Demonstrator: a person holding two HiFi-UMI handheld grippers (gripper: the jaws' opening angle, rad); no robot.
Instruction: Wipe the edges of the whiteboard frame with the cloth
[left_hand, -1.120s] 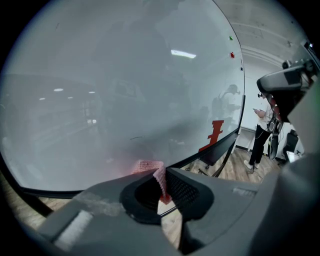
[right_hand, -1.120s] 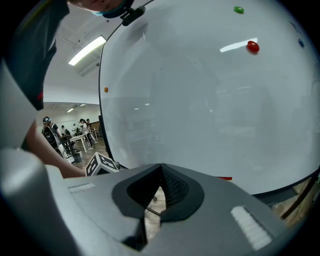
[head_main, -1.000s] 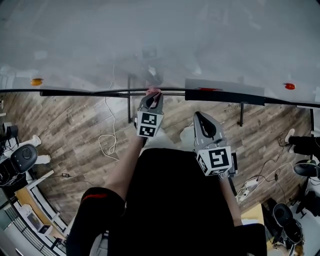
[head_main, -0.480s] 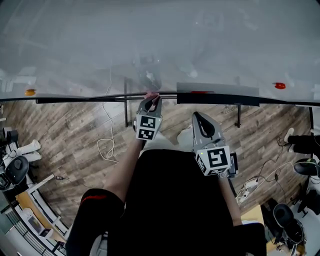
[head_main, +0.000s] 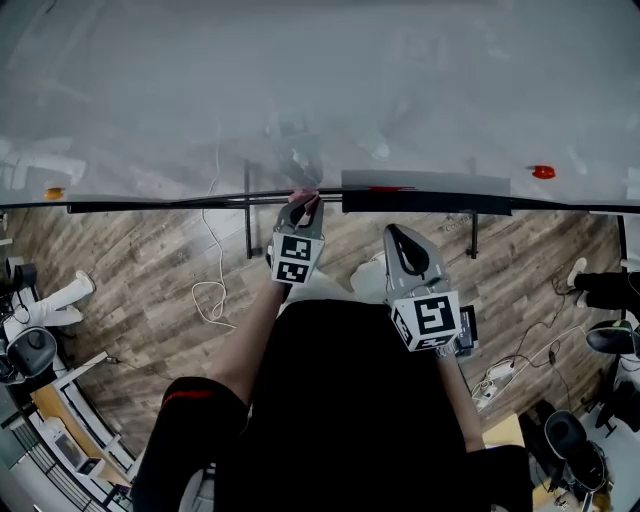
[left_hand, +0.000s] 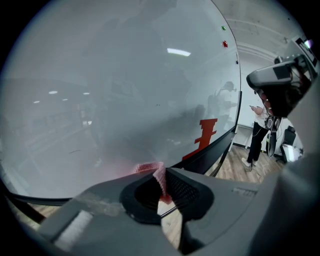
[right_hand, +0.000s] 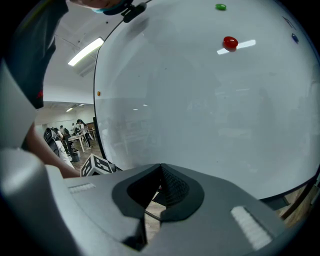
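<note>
While the left gripper (head_main: 302, 200), clamped on the pink cloth (left_hand: 158, 176), presses it against the whiteboard frame (head_main: 150, 205) at mid-picture, wiping the lower edge seems under way. The next move is probably a slide along the rail. Just to the right, a dark tray (head_main: 425, 192) blocks that path. The right gripper (head_main: 394, 232) waits with its jaws together, holding nothing.

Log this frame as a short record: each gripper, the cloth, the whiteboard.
left gripper: shut on pink cloth
cloth position: at the bottom frame edge of the whiteboard
right gripper: shut, empty, held back from the board
on board: red magnet, dark tray
</note>
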